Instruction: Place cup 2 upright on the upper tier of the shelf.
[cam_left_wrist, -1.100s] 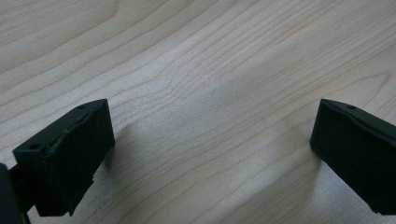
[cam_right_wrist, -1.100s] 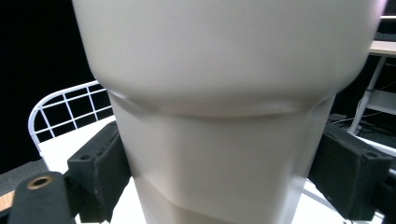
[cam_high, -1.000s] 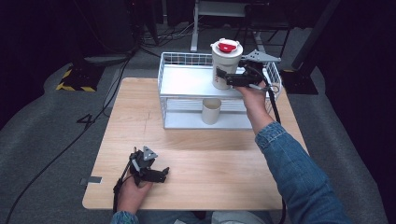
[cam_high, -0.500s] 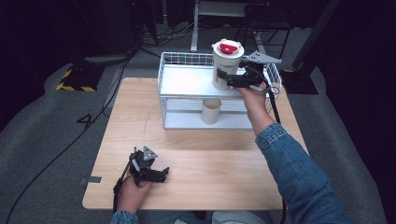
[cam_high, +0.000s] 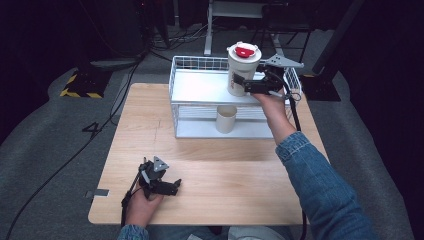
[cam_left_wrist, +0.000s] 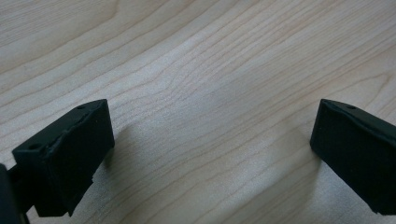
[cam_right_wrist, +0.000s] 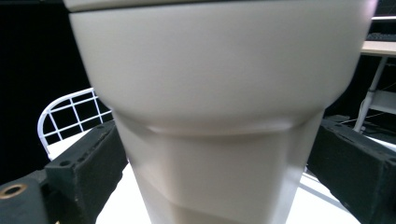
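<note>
Right claw (cam_high: 239, 84) at beige cup (cam_high: 242, 70) on rack's (cam_high: 200, 87) top shelf, jaws just opening, cup between, released. Left claw (cam_high: 175, 186) (near table (cam_high: 225, 165) edge) spread wide, nothing held.

Wooden table (cam_high: 210, 165) bears a white wire shelf (cam_high: 200, 107), seemingly two-tiered.

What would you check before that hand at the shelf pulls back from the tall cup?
1. Tall cup upright on the rack's top shelf: ok.
2. Right gripper let go: jaws have just been opening, cup between them; the gap on the right-hand side looks clear, the other cannot tell.
3. Cup's red-topped lid seated: ok.
4. Cup well back from the shelf edge: cannot tell.
5. Small cup on the lower shelf out of the way: ok.
6. Left gripper open, resting on the table: ok.
</note>
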